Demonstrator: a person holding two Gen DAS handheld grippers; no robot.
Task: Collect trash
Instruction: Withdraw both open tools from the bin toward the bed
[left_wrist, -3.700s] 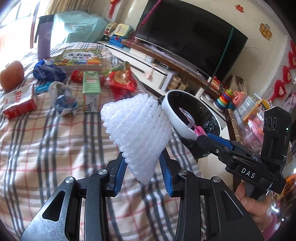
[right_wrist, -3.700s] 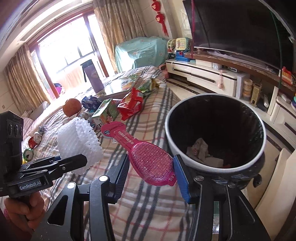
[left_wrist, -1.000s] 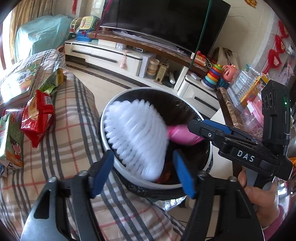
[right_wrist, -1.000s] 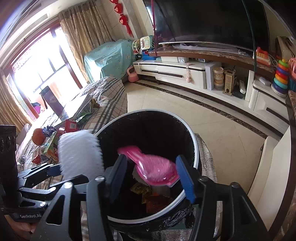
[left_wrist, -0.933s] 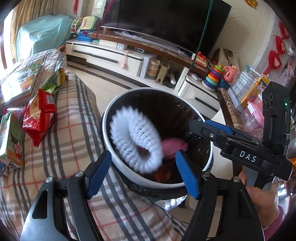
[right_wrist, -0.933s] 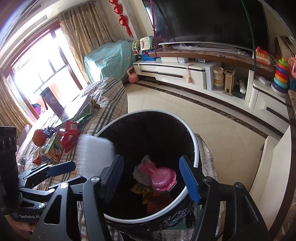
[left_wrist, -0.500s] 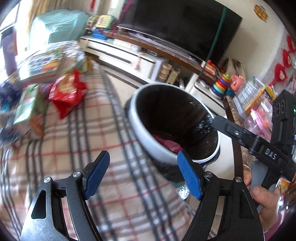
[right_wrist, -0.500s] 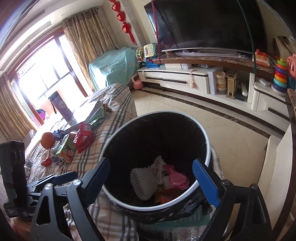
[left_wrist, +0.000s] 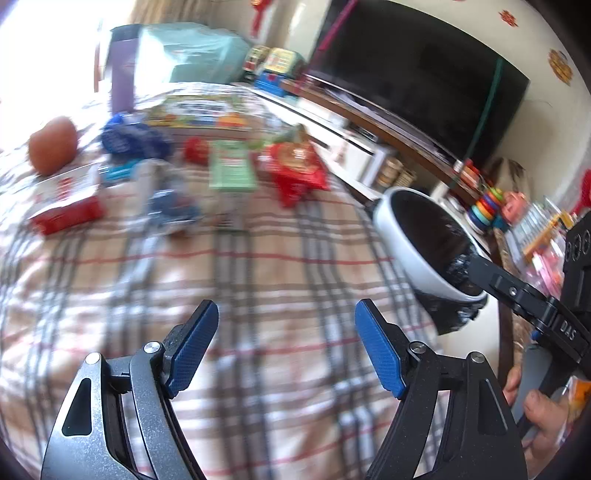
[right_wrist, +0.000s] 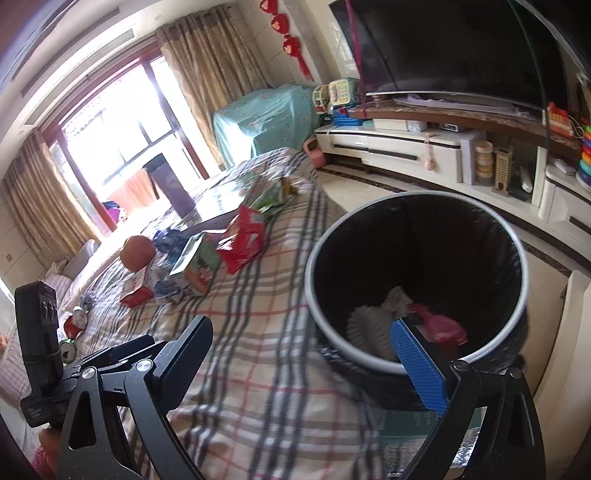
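Observation:
My left gripper (left_wrist: 286, 345) is open and empty above the plaid cloth (left_wrist: 240, 280). My right gripper (right_wrist: 306, 354) is open and empty, beside the white-rimmed trash bin (right_wrist: 321, 314), which also shows in the left wrist view (left_wrist: 410, 243). In the bin lie the white foam net (right_wrist: 365, 328) and the pink brush (right_wrist: 439, 325). Trash lies farther up the cloth: a red snack bag (left_wrist: 295, 170), a green carton (left_wrist: 231, 171), a red-and-white box (left_wrist: 66, 203), blue wrappers (left_wrist: 135, 138). The snack bag (right_wrist: 242, 240) and carton (right_wrist: 195, 262) show in the right wrist view too.
An orange fruit (left_wrist: 53, 144), a picture book (left_wrist: 207, 116) and a purple flask (left_wrist: 122, 70) stand at the far end of the cloth. Cans (right_wrist: 74, 325) lie at its left edge. A TV cabinet (right_wrist: 424, 151) with toys runs behind the bin.
Both grippers opened and dropped the foam net and pink brush into the bin. Both have since swung left, away from the bin, toward the littered cloth.

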